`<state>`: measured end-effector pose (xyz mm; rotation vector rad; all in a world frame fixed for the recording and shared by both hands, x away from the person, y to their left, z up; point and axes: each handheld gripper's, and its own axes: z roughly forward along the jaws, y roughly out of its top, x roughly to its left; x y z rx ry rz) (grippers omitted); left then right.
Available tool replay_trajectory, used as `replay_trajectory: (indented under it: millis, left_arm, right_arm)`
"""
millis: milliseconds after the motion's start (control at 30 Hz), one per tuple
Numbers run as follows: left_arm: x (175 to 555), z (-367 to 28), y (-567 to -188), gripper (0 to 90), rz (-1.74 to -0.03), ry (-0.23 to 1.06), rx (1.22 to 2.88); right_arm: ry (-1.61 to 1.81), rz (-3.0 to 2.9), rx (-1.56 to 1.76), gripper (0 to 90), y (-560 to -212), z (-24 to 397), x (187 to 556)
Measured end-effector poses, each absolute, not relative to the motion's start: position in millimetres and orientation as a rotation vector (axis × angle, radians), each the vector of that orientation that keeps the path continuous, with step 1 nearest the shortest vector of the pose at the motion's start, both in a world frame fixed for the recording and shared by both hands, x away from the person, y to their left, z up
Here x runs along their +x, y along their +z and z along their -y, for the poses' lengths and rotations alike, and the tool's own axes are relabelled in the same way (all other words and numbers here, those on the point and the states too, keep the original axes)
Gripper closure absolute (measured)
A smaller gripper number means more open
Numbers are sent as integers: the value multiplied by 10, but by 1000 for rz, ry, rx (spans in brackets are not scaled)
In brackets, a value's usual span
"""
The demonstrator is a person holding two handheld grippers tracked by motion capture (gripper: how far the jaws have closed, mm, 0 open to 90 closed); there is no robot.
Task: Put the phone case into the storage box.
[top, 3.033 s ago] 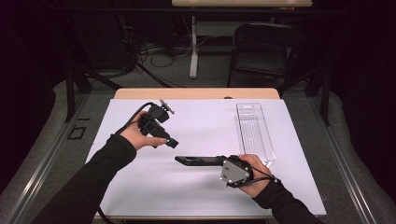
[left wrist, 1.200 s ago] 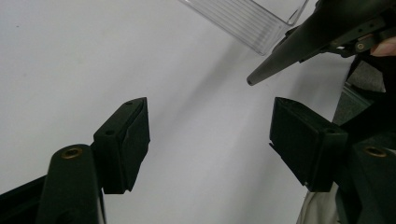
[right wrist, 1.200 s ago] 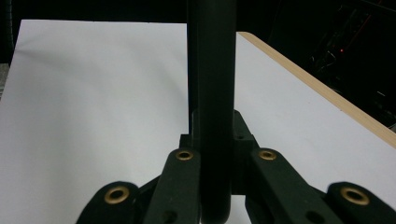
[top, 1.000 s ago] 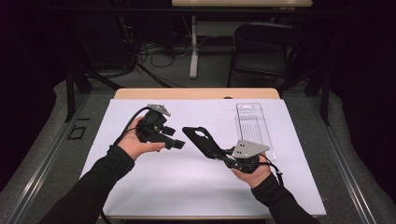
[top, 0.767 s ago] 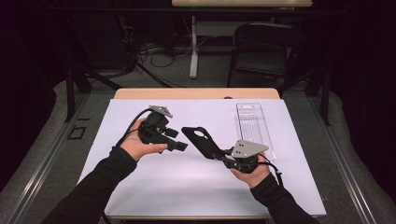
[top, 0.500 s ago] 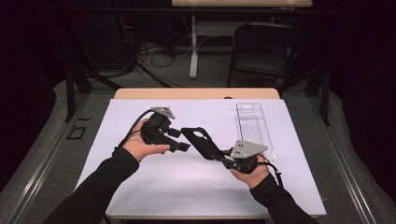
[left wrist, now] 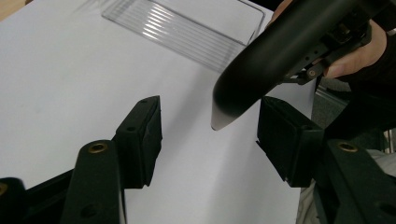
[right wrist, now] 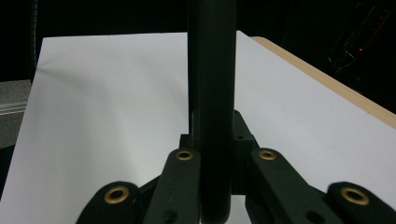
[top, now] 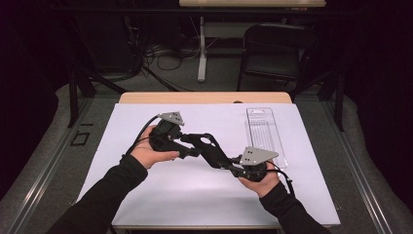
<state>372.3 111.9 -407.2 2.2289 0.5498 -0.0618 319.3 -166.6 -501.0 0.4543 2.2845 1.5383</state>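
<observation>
Overhead, white sheet [top: 146, 195] covers wooden table [top: 204, 98]; dark room, black chair [top: 272, 53] behind.

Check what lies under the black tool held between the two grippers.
Under the black tool is bare white sheet, seen past its tip in the left gripper view. The clear tray lies off to the side. The sheet right beneath the right gripper is covered.

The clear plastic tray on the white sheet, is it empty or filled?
Empty. The clear plastic tray lies flat on the white sheet, and just its ribbed bottom is visible inside.
</observation>
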Motion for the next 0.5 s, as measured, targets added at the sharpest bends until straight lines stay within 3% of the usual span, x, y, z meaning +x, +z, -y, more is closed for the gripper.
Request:
replay_trajectory:
  millis: [500]
  left_arm:
    - [3711,-1071,-4078,504,-484,-41,2206]
  right_arm:
    - [1566,-2288,457,863,-5016,1663,3194]
